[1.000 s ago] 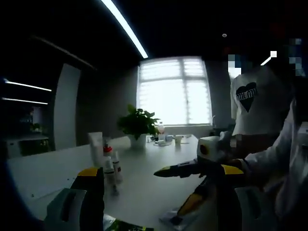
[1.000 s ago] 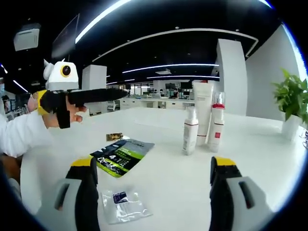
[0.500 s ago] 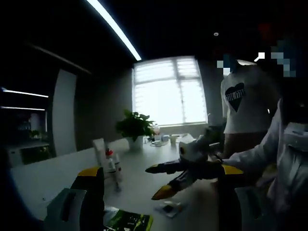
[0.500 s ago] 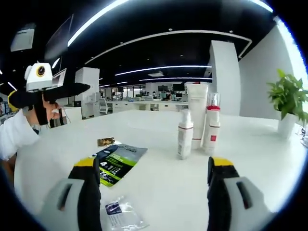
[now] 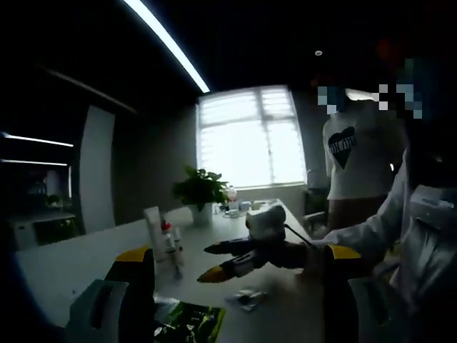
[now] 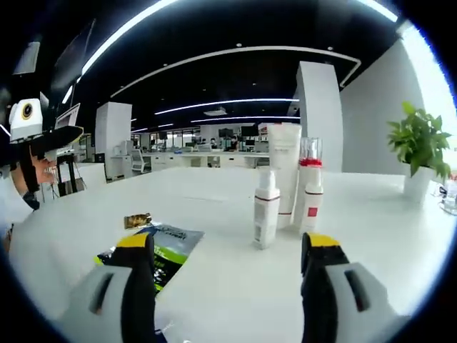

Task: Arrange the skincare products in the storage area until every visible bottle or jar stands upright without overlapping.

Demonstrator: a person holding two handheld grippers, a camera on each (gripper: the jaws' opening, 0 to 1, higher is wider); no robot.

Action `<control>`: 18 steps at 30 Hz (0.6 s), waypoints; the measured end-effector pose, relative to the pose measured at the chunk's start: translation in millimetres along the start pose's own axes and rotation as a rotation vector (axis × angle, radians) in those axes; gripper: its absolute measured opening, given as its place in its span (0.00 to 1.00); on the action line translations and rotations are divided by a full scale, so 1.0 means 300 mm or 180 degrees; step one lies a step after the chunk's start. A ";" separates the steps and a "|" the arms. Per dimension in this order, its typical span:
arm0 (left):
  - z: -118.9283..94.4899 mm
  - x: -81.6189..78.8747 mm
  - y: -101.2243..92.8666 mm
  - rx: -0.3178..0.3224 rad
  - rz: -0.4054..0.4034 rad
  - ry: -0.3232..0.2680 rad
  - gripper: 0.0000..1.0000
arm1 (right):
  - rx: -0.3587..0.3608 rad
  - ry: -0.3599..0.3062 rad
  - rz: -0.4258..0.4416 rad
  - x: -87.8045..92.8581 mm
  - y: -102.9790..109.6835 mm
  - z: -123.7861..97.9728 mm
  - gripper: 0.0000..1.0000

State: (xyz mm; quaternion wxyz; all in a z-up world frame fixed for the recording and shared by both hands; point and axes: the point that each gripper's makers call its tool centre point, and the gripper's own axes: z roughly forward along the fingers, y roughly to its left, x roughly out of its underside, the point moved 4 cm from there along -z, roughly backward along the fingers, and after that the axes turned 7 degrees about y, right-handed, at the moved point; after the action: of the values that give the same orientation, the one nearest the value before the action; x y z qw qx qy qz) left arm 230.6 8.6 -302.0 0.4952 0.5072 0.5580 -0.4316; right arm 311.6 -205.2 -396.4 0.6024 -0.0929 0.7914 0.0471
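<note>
Right gripper (image 6: 227, 250) has moved in toward the bottle group over the last second: the three products sit larger and more central between its jaws than before. Jaws are wide apart, nothing held.

Straight ahead of the right gripper, all standing: white pump bottle (image 6: 266, 217) nearest, red-capped bottle (image 6: 310, 196) just beside it on the jaw's right side, tall white tube (image 6: 284, 170) behind and between them. They cluster tight; in this view tube and red-capped bottle overlap, can't tell if they're touching.

Ahead of the left jaw of the right gripper: green sachet (image 6: 158, 246) lying flat, with a small gold packet (image 6: 137, 220) just beyond it. The clear sachet that showed between the jaws has dropped out below the frame as the camera advanced, not a move of the sachet itself.

Left gripper (image 5: 235, 251): jaws spread, empty. The right gripper crosses its view from the right, open, tips now nearer the bottles (image 5: 170, 243) than a second ago.

Read: approach phase, nothing grasped yet. The bottles are already upright, so what's likely left is spacing them apart. Nearest pump bottle is the obvious first pick. Risk: tight cluster, one jaw can clip the red-capped bottle on entry.
</note>
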 end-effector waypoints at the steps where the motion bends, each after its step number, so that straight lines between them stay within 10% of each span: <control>1: -0.007 0.000 0.000 -0.0001 -0.0002 -0.0008 1.00 | 0.0033 0.0025 -0.0001 0.003 -0.005 0.009 0.79; 18: -0.053 0.012 -0.020 0.0027 0.0010 -0.0001 1.00 | 0.0281 0.0041 0.0231 -0.013 -0.063 0.081 0.70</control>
State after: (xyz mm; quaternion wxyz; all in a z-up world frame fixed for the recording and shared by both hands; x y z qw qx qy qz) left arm 222.9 24.0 -303.4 0.4937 0.5102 0.5553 -0.4332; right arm 339.5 -218.8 -398.5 0.5987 -0.0378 0.7994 0.0334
